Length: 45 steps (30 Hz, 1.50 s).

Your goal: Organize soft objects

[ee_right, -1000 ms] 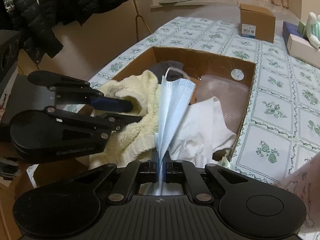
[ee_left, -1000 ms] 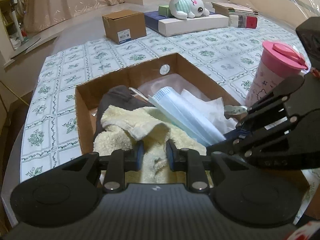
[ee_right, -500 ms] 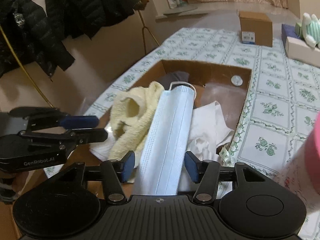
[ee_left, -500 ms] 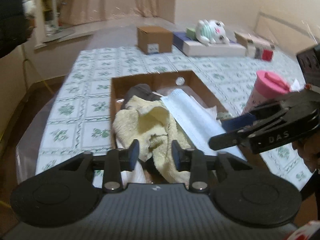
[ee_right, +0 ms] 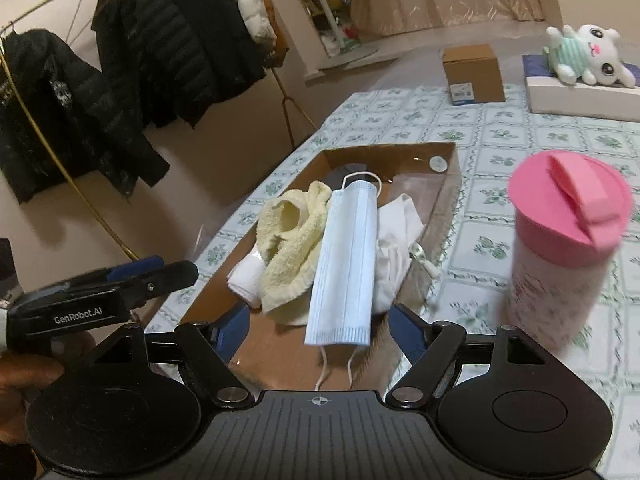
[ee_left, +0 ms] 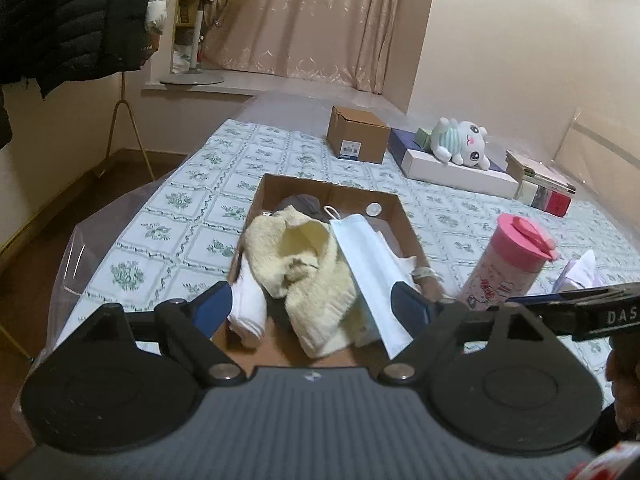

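An open cardboard box (ee_left: 404,220) (ee_right: 448,184) on the patterned table holds soft things: a cream fluffy towel (ee_left: 304,272) (ee_right: 288,240), a pale blue face mask (ee_left: 372,272) (ee_right: 348,256) lying on top, white cloths (ee_right: 394,248), a rolled white sock (ee_left: 250,312) and a dark garment (ee_left: 300,202) at the far end. My left gripper (ee_left: 312,312) is open and empty, pulled back above the box's near end. My right gripper (ee_right: 320,328) is open and empty, just behind the mask's near edge.
A pink-lidded tumbler (ee_left: 508,268) (ee_right: 560,248) stands right of the box. At the far side are a small cardboard carton (ee_left: 358,140), a plush bunny (ee_left: 460,144) on flat boxes, and books (ee_left: 540,188). Dark jackets (ee_right: 140,60) hang at left.
My right gripper opened and let the mask go; it now lies flat across the box. My left gripper opened wide off the towel. Both grippers pulled back and up.
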Motion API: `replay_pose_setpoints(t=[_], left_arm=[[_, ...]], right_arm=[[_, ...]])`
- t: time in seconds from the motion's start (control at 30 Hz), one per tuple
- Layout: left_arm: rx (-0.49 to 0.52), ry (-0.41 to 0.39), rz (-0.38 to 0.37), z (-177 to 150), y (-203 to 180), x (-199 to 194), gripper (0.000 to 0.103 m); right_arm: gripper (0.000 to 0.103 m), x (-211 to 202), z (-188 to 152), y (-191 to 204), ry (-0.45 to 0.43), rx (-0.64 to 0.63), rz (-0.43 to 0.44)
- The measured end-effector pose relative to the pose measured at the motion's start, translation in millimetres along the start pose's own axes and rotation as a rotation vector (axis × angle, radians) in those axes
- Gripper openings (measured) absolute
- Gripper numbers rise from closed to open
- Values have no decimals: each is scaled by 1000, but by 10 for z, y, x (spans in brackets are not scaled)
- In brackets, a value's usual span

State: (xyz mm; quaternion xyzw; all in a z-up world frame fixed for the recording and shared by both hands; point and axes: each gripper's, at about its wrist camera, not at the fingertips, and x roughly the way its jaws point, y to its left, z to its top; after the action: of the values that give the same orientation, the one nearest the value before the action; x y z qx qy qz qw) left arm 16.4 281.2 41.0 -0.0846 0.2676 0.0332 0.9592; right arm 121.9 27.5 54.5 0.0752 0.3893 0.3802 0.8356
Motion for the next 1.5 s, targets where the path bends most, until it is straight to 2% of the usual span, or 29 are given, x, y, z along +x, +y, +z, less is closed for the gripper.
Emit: replay_pose_setpoints(t=[0.03, 0.13, 0.23, 0.37, 0.53, 0.77, 1.23, 1.5], left_arm=[[-1, -9, 8, -28, -30, -37, 85], [-9, -25, 43, -112, -114, -134, 85], [15, -16, 65, -164, -216, -196, 85], [16, -8, 81, -208, -356, -294, 85], [-77, 66, 74, -226, -421, -319, 85], [-23, 118, 130, -298, -593, -398, 85], [10, 167, 107, -358, -671, -485, 87], [11, 201, 89, -440, -749, -433, 87]], right_arm=[[76, -44, -28, 1, -2, 12, -32], [76, -162, -105, -28, -8, 31, -28], [76, -297, -187, -36, -33, 21, -79], [76, -440, -263, -113, -47, 58, -68], [76, -548, -340, -96, -44, 29, -89], [76, -625, -455, -13, -22, -17, -169], [76, -651, -584, 131, 21, -65, -248], [76, -673, -653, 46, 52, -30, -269]])
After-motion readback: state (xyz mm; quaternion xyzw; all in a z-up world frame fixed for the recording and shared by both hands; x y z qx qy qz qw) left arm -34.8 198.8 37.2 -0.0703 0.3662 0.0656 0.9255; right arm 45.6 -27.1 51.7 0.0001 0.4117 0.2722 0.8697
